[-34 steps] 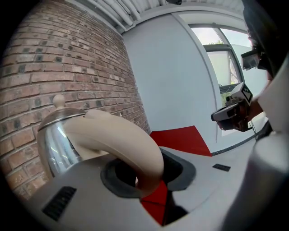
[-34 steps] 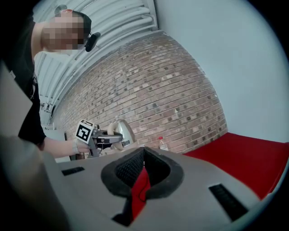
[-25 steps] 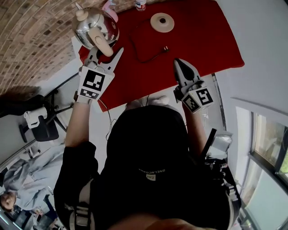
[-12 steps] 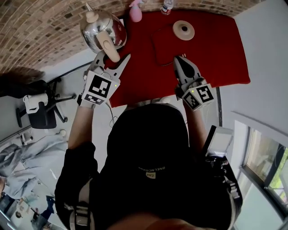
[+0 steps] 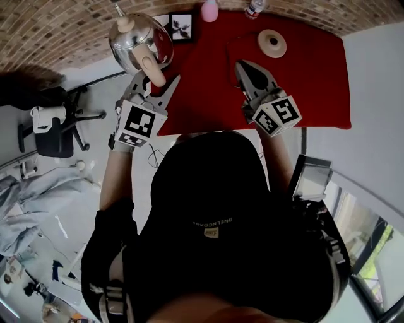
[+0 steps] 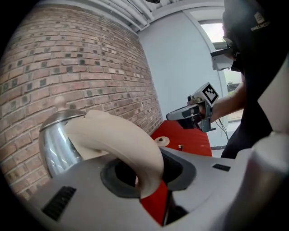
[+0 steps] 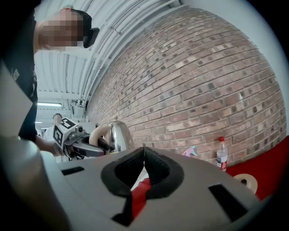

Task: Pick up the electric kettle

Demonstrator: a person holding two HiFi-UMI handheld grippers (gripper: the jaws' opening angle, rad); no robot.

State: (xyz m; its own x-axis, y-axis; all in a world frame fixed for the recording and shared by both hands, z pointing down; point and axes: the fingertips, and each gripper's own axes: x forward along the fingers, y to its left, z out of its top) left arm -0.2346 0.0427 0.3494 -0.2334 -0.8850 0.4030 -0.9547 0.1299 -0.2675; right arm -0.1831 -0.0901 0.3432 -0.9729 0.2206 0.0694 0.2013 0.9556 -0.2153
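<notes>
The steel electric kettle [image 5: 134,39] with a cream handle [image 5: 152,68] hangs in the air off the left end of the red table [image 5: 315,82], close to the brick wall. My left gripper [image 5: 155,82] is shut on that handle; in the left gripper view the handle [image 6: 122,144] curves down between the jaws, with the kettle body [image 6: 56,140] behind it. My right gripper [image 5: 243,67] is shut and holds nothing, hovering over the red table. The right gripper view shows its tips [image 7: 143,151] meeting and the kettle [image 7: 118,135] farther left.
The kettle's round base [image 5: 271,43] lies on the table's far side with its cord. A pink spray bottle [image 5: 209,9], a water bottle [image 5: 254,6] and a small picture frame [image 5: 181,26] stand by the wall. An office chair [image 5: 53,129] is on the floor at left.
The left gripper has carried the kettle leftward, from above the table's left corner to beyond its edge. The right gripper has moved from the table's front edge to over the red top.
</notes>
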